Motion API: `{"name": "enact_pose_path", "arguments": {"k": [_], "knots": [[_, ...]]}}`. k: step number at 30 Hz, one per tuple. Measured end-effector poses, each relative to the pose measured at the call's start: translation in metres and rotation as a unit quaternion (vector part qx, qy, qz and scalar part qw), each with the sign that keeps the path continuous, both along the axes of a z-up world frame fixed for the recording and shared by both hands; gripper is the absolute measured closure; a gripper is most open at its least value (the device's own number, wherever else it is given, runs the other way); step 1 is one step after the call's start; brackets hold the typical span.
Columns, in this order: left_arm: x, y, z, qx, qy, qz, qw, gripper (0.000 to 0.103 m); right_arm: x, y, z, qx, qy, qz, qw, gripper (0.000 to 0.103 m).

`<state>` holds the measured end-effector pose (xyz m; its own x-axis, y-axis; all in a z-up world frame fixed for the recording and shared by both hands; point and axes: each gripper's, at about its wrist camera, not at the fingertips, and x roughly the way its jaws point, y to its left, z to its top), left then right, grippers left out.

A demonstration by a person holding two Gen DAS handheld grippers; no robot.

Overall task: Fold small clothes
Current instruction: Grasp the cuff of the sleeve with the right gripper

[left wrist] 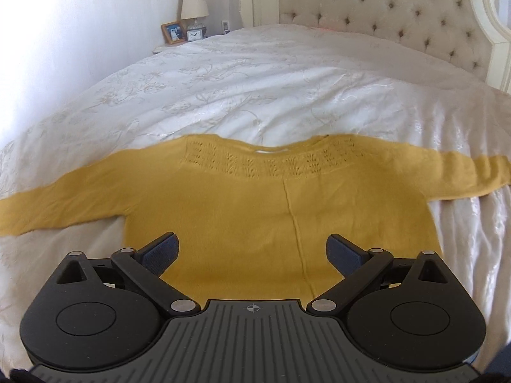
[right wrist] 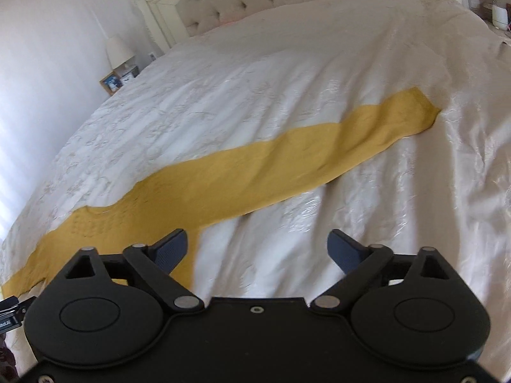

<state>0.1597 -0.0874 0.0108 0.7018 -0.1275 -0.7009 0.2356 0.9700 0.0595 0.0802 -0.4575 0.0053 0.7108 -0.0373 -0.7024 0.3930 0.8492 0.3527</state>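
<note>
Mustard-yellow knit, a small sweater [left wrist: 249, 210] lies spread flat on the white embroidered bedspread [left wrist: 255, 83] of a made bed, its openwork yoke toward the tufted headboard [left wrist: 383, 3] and both sleeves stretched straight out to the sides. The layout looks deliberate: a garment opened fully, back up with a centre seam showing, is ready for its first fold.

The left gripper [left wrist: 252, 252] hangs over the lower body of the sweater, jaws spread wide with nothing between the blue pads [left wrist: 161, 250]; from this view it cannot be told whether they touch the knit. The right gripper [right wrist: 258, 250] is off to the side, above bare bedspread just beside the sweater's body, also wide apart and empty. Ahead of it the right sleeve [right wrist: 319, 146] runs diagonally away toward its cuff, lying smooth on the cover.

Judging by this spacing, each tool is lined up for its own side of the garment, and the sleeve is the likely first thing to be brought inward. No fold is made yet.

A bedside table at the far left carries a shaded lamp [left wrist: 194, 6], a framed photograph [left wrist: 173, 33] and a small clock [left wrist: 194, 34], well clear of the work.
</note>
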Motion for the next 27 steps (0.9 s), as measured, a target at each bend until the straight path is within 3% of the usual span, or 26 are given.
{"name": "enact_pose_path", "arguments": {"k": [9,16,21,27], "knots": [[0.057,-0.021,-0.044,0.008,0.023,0.017,0.9995,0.002,0.041,-0.104,-0.026,-0.049,0.042,-0.074,0.995,0.052],[0.076,-0.027,-0.094,0.043,0.056,0.017,0.9973,0.001,0.079,-0.166,-0.04,-0.099,0.045,-0.107,0.988,0.053],[0.063,-0.023,-0.104,0.043,0.015,0.004,0.9989,0.0,0.098,-0.196,-0.055,-0.134,0.052,-0.116,0.983,0.053],[0.058,-0.019,-0.108,0.031,0.001,0.004,0.9995,0.0,0.108,-0.228,-0.077,-0.124,0.074,-0.136,0.98,0.05]]}}
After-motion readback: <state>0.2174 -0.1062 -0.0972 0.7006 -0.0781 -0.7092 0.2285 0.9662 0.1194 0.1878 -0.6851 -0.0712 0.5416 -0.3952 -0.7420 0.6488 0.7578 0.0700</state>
